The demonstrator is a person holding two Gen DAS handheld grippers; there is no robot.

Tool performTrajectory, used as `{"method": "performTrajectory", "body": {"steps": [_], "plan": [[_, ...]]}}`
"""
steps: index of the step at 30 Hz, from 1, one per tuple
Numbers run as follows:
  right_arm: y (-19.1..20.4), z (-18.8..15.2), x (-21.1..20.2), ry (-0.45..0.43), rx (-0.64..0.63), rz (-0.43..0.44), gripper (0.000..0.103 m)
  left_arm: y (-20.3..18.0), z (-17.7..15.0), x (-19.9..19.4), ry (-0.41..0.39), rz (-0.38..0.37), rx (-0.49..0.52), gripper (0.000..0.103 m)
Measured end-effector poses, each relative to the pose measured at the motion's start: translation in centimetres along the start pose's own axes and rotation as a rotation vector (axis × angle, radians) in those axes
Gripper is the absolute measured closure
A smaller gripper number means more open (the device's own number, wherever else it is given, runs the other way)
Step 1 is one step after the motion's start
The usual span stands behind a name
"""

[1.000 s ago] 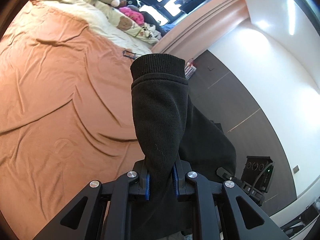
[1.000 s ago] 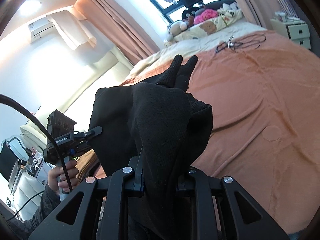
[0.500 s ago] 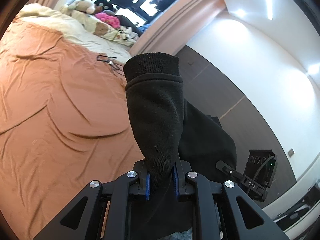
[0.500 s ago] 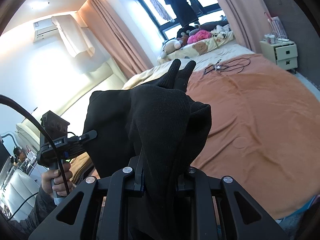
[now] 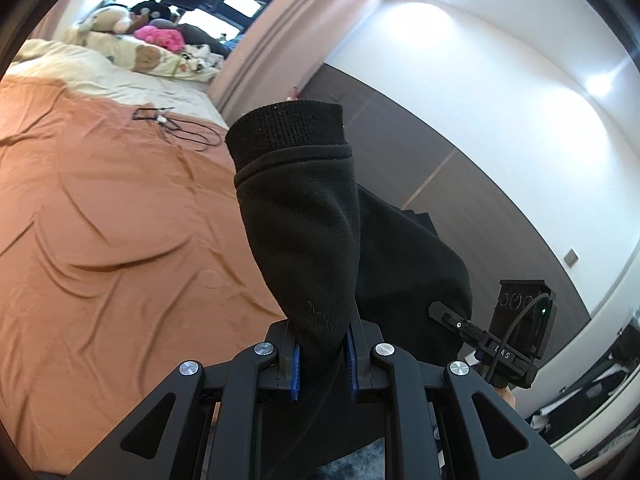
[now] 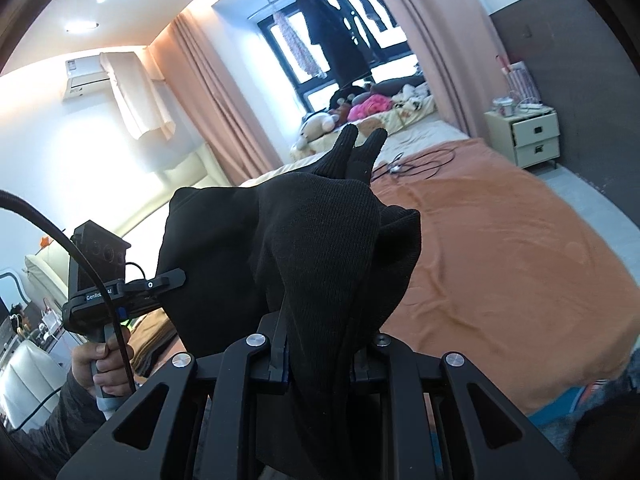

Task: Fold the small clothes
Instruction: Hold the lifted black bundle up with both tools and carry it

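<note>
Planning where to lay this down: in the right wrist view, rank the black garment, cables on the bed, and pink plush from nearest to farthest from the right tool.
1. Black garment: clamped in the right tool.
2. Cables: mid-bed, ahead and slightly right.
3. Pink plush: far end, by the window.

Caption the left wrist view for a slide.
Left gripper clamps a black garment's ribbed cuff above the orange bedspread.

Orange-sheeted bed (image 5: 100, 240) bearing a black cable (image 5: 176, 130)
</note>
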State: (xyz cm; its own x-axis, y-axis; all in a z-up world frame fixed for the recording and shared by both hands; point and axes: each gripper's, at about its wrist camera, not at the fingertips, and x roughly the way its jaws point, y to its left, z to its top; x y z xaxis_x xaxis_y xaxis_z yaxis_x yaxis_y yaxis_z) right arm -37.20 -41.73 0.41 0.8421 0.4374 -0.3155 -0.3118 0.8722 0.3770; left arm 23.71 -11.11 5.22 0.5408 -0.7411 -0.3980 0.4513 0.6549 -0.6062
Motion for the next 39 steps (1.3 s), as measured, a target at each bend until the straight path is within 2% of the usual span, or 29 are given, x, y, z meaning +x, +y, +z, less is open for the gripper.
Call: {"method": "performTrajectory", "body": {"steps": [8,17,25,39], "plan": [[0.1,-0.8,-5.8,-0.024,-0.032,-0.069,0.087,-4.6,0.0,5.3,0.042,-0.055,0.049,0.086],[0.7,-0.9,-9.1,-0.059,-0.036,-0.159,0.087,-8.3,0.4,11.9,0.066,-0.079,0.094,0.086],[0.8,-1.4,-9.5,-0.067,-0.005,-0.223,0.087,-9.7,0.2,16.4,0.096,-0.097,0.115,0.086],[2.5,-0.7,-9.3,-0.042,0.028,-0.355,0.088,-9.8,0.4,26.1,0.214,-0.175,0.135,0.087]]}}
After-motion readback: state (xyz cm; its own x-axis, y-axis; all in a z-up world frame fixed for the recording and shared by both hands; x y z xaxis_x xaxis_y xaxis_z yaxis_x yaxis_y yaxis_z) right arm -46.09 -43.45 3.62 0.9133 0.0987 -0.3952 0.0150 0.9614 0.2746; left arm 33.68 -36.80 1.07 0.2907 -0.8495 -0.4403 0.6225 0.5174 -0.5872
